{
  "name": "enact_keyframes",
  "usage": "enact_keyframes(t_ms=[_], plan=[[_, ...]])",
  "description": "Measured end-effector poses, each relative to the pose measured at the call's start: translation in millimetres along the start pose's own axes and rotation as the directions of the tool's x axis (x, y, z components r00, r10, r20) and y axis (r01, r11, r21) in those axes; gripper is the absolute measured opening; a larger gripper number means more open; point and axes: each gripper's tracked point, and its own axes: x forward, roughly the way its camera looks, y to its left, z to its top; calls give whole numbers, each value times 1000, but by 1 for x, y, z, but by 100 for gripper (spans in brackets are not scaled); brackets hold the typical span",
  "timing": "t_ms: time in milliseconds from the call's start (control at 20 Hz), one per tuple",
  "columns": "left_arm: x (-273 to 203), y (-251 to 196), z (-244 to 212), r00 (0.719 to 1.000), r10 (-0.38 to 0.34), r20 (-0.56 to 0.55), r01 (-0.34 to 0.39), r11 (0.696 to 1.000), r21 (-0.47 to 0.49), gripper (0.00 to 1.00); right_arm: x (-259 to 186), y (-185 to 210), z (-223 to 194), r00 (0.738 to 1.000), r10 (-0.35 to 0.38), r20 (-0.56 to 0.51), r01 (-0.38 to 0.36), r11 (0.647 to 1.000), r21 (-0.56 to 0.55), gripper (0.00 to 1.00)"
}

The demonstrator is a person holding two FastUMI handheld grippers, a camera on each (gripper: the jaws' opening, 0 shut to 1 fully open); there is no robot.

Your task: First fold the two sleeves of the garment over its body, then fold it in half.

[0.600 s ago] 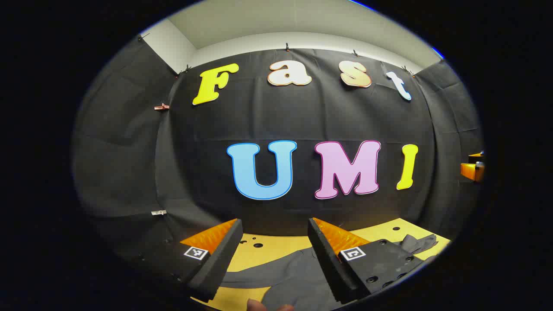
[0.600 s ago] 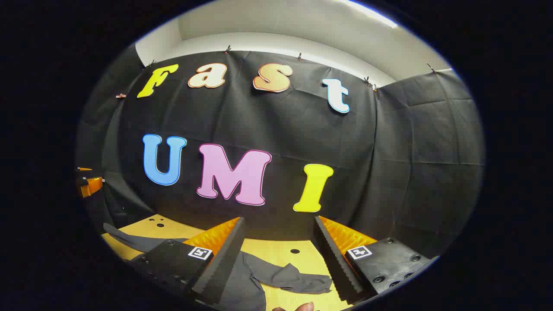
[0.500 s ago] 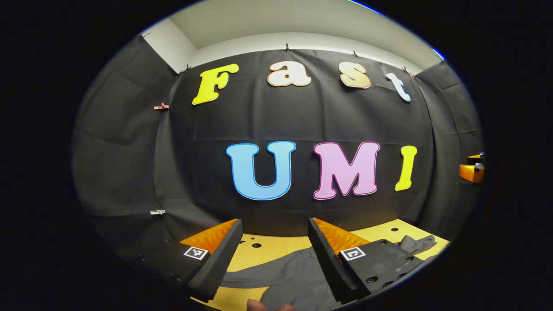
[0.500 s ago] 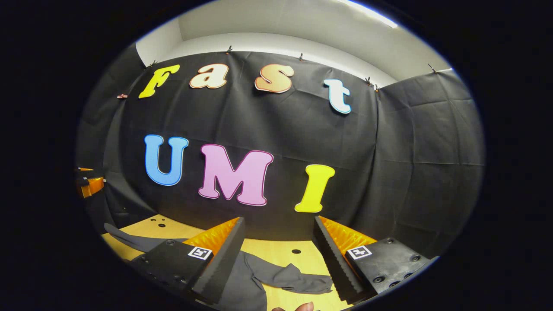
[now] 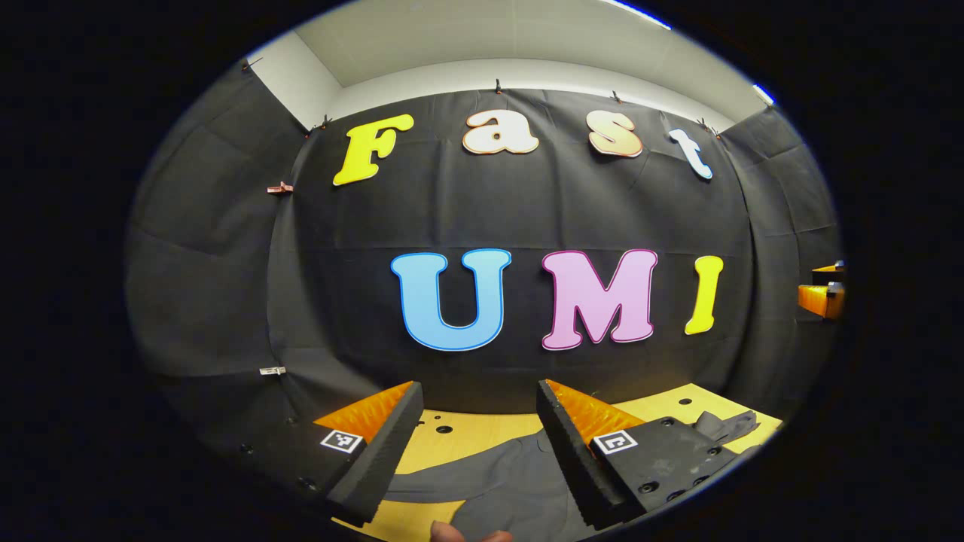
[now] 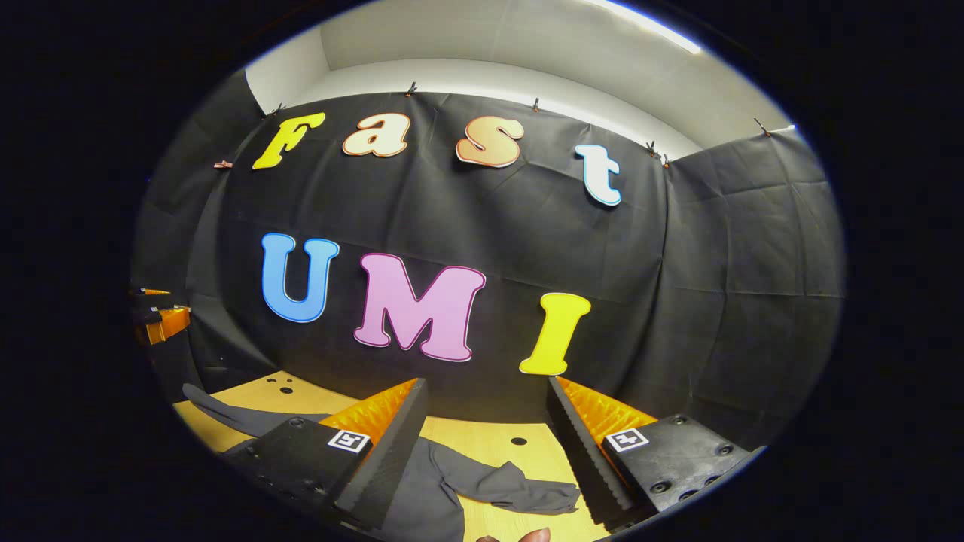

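Closest in the left gripper view, the left gripper (image 5: 476, 440) has its fingers spread wide with nothing between them, held above the table and aimed nearly level at the back wall. A fingertip (image 5: 448, 532) of the holding hand shows at the bottom edge. Just past and below the fingers lies the garment (image 5: 504, 482), a dark grey top spread flat on the yellow table (image 5: 467, 436), its body running across the view and a rumpled sleeve end (image 5: 727, 425) reaching toward the right.

In the right gripper view, the right gripper (image 6: 486, 444) is likewise spread and empty, level, above the cloth. The right sleeve (image 6: 520, 489) lies crumpled directly below and between its fingers, its long axis running left to right across the gap; the other sleeve (image 6: 226, 414) trails off to the far left.

By my reading neither sleeve is folded yet. The right gripper sits nearer a sleeve, and would need to tip down to reach it. Beyond the table hangs the black cloth wall (image 6: 715, 286).
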Motion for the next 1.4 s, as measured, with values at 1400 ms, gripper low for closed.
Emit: enact_keyframes(t_ms=[1400], plan=[[73, -108, -25, 990, 48, -132, -45, 999, 20, 96, 108, -180, -369, 815, -126, -566, 197, 978, 66, 98]])
